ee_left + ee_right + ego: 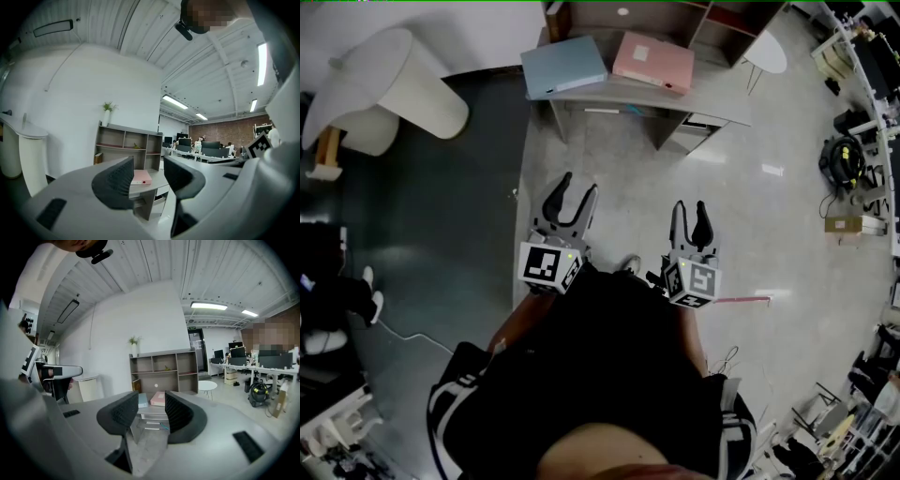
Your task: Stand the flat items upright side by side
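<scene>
Two flat file boxes lie on a grey desk (pixel 619 95) ahead of me: a blue one (pixel 565 66) on the left and a pink one (pixel 653 61) on the right. Both grippers hang over the floor well short of the desk. My left gripper (pixel 579 187) is open with nothing between its jaws; the left gripper view frames the pink box (pixel 142 177) in the gap. My right gripper (pixel 690 211) is open and empty too. The right gripper view shows the blue box (pixel 142 400) and the pink box (pixel 158 398) far off between the jaws.
A wooden shelf unit (pixel 164 371) stands right behind the desk. A small white round table (pixel 766 52) is to its right and a white curved counter (pixel 384 89) at the far left. A vacuum with cables (pixel 842 159) sits at the right wall.
</scene>
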Demonstrator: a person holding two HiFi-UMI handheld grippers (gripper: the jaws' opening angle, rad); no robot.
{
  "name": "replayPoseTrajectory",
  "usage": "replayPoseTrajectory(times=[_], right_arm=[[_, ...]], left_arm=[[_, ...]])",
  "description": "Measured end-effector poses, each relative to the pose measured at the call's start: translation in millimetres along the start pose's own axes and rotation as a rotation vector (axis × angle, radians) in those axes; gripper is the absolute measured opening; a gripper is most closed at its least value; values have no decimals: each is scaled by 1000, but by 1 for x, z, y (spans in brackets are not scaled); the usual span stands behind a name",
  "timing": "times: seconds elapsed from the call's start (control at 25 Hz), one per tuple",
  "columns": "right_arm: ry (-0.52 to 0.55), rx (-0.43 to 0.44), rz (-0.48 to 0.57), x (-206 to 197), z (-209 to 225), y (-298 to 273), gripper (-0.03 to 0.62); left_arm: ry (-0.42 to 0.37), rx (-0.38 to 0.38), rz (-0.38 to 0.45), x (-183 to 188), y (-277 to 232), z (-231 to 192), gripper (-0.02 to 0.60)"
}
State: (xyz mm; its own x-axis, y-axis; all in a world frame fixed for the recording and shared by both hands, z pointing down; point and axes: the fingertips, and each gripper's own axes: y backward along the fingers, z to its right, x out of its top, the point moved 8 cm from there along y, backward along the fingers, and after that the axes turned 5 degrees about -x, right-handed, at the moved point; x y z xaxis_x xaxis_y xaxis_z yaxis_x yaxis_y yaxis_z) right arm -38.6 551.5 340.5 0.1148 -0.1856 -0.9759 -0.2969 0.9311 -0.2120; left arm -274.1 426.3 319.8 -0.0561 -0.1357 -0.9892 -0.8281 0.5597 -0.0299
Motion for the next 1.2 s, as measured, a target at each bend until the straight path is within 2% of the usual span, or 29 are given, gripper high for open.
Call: replayPoseTrajectory(times=[0.72,1.2], right_arm=[[5,-40,-45,-17,-65,-17,183],[21,-16,-86,-22,-51,-77,183]], left_arm=[[27,-74,-42,-12,19,-58,198],[29,-70,-67,-23,-32,-79,199]])
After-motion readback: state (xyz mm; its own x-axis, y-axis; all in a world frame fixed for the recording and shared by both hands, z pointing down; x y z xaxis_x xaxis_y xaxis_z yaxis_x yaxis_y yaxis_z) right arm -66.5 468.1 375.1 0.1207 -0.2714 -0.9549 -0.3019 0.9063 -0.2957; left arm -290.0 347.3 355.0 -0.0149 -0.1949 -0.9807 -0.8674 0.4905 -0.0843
